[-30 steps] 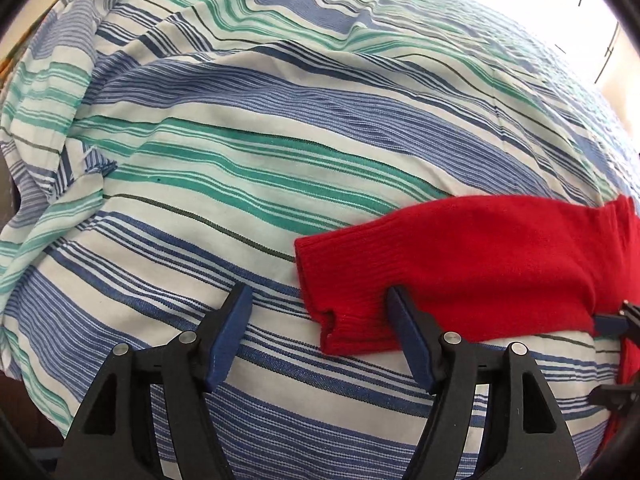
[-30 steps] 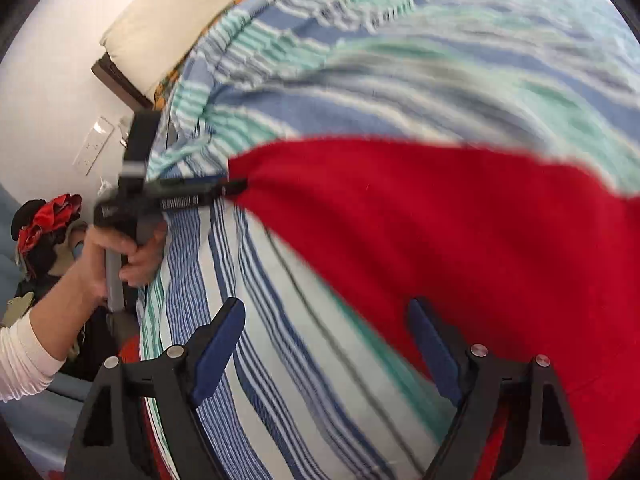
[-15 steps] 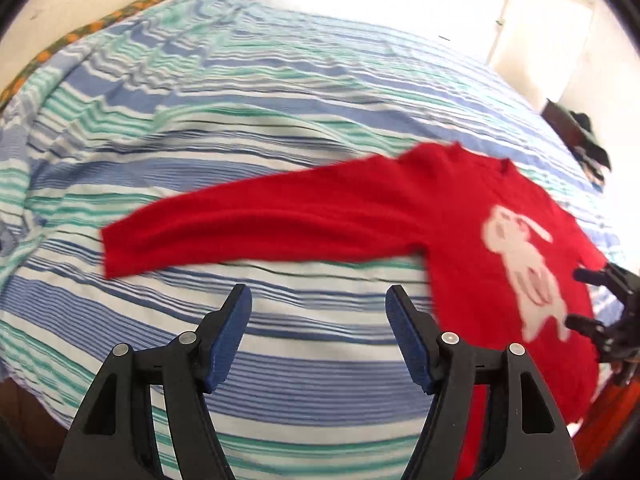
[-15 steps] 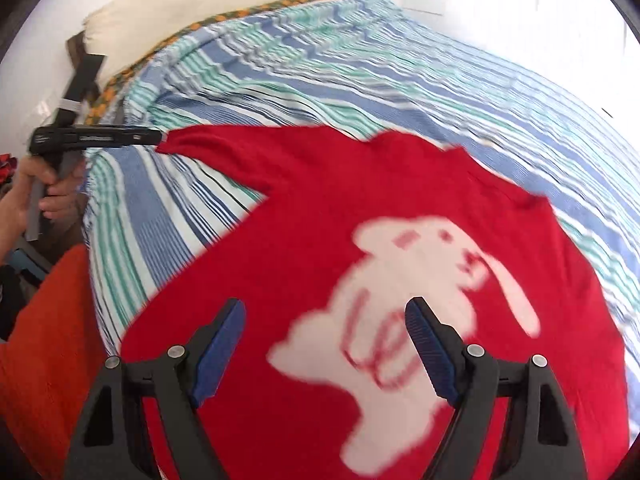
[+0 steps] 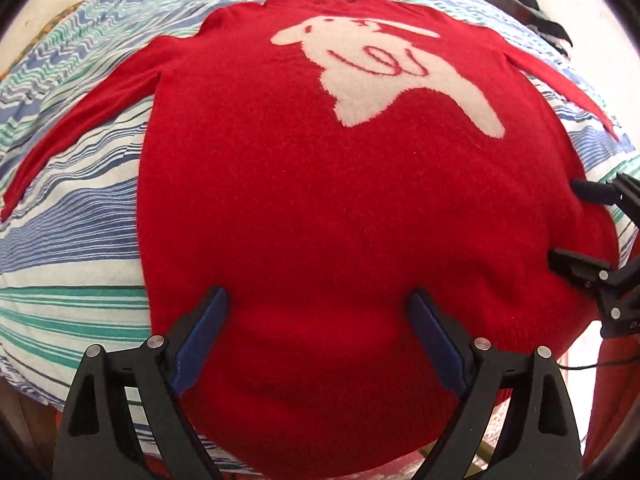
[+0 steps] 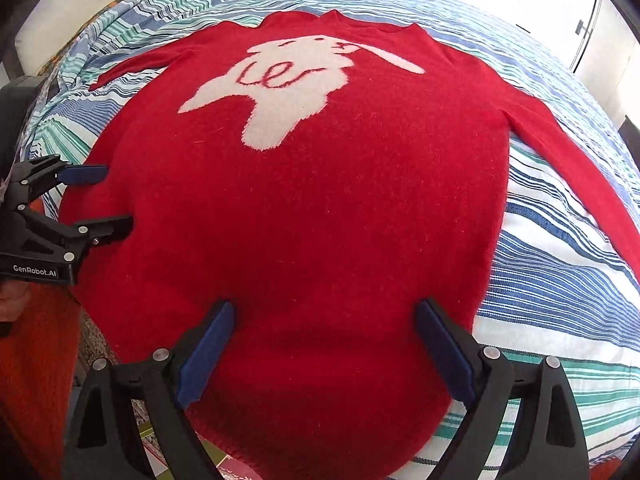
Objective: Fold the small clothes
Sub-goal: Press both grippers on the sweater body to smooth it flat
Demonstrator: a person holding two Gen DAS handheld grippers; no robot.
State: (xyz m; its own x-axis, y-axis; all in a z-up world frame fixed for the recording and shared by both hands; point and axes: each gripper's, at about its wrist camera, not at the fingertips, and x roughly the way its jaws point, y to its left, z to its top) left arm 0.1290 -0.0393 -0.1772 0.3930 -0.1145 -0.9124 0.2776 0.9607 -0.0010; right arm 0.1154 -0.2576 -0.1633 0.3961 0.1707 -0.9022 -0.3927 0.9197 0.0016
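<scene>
left gripper (image 5: 318, 312) fills the bottom of the left wrist view, its two blue-padded fingers (image 5: 200, 340) spread wide over the lower body of a red sweater (image 5: 320, 184); its jaws have just been opening further, and only flat knit lies under the gap, with nothing pinched between the pads. the sweater lies spread face up on a bed under a striped bedsheet (image 5: 80, 216) of blue, green and white bands. a white animal figure (image 5: 384, 60) sits on the chest, the neckline is at the far side, and one sleeve (image 5: 80, 108) stretches out to the left across the stripes. the hem reaches the near edge of the bed. at the right edge of this view the right gripper (image 5: 568, 228) shows from the side, its fingers apart over the sweater's side edge.

right wrist view: the right gripper (image 6: 324, 344) hangs low in the frame, jaws wide and also just opened further, pads clear of the cloth with nothing held. below and ahead of it the red sweater (image 6: 320, 208) lies flat with the white animal figure (image 6: 280, 88) near the collar, and a sleeve (image 6: 568, 160) runs down the right side over the striped bedsheet (image 6: 560, 280). at the left edge the left gripper (image 6: 116, 200) is seen side-on, open, by the sweater's edge, with part of a hand (image 6: 12, 300) below it. orange-red cloth (image 6: 36, 360) hangs at the lower left, beside the bed.
</scene>
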